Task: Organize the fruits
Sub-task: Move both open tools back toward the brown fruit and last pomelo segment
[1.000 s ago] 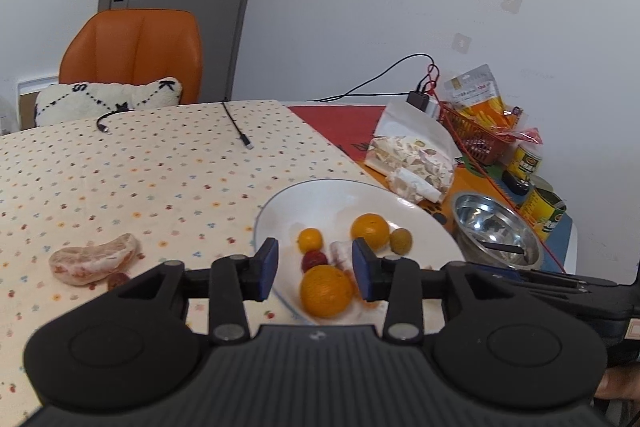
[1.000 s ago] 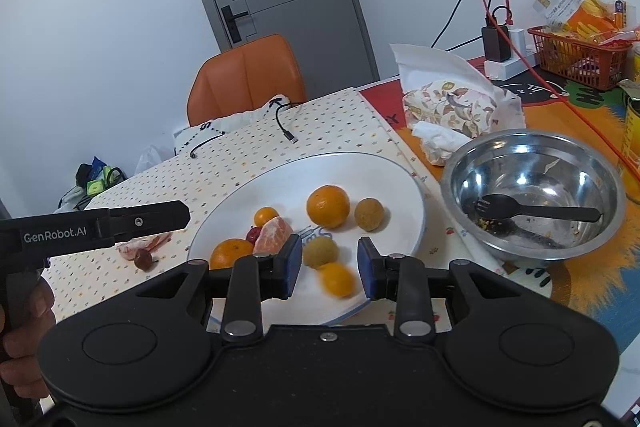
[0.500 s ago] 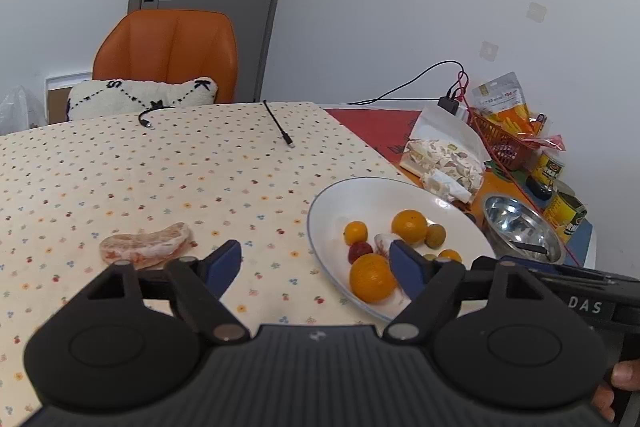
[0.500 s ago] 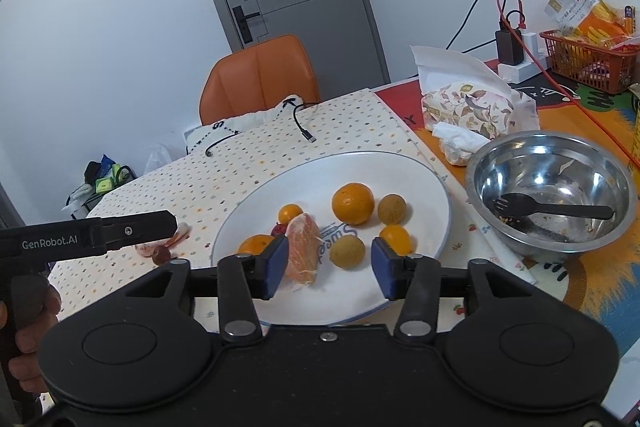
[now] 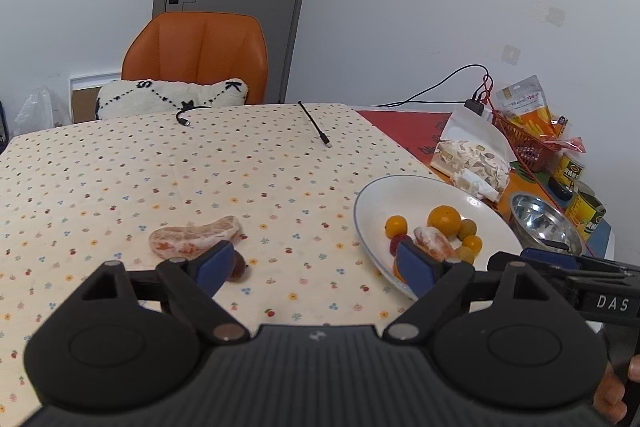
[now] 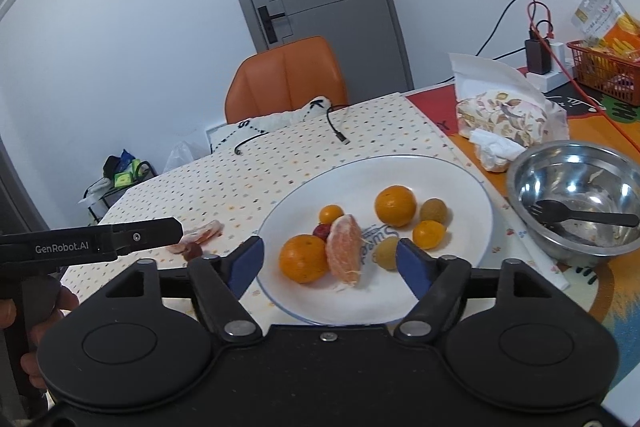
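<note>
Left wrist view: sits low behind the spread left gripper [image 5: 316, 267] — faces across the dotted tablecloth [image 5: 160, 179] toward the far orange chair [image 5: 196, 59]; white plate [image 5: 368, 203] off to the right.
Right wrist view: close over the plate [image 6: 460, 183] — faces the same far chair [image 6: 286, 79].
Shared: plate, chair, steel bowl [image 6: 532, 171].

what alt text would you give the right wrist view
The open right gripper hovers at the near edge of a white plate holding two oranges, a peeled citrus segment and small fruits. A steel bowl with a black fork sits to the right, on a dotted tablecloth.
</note>
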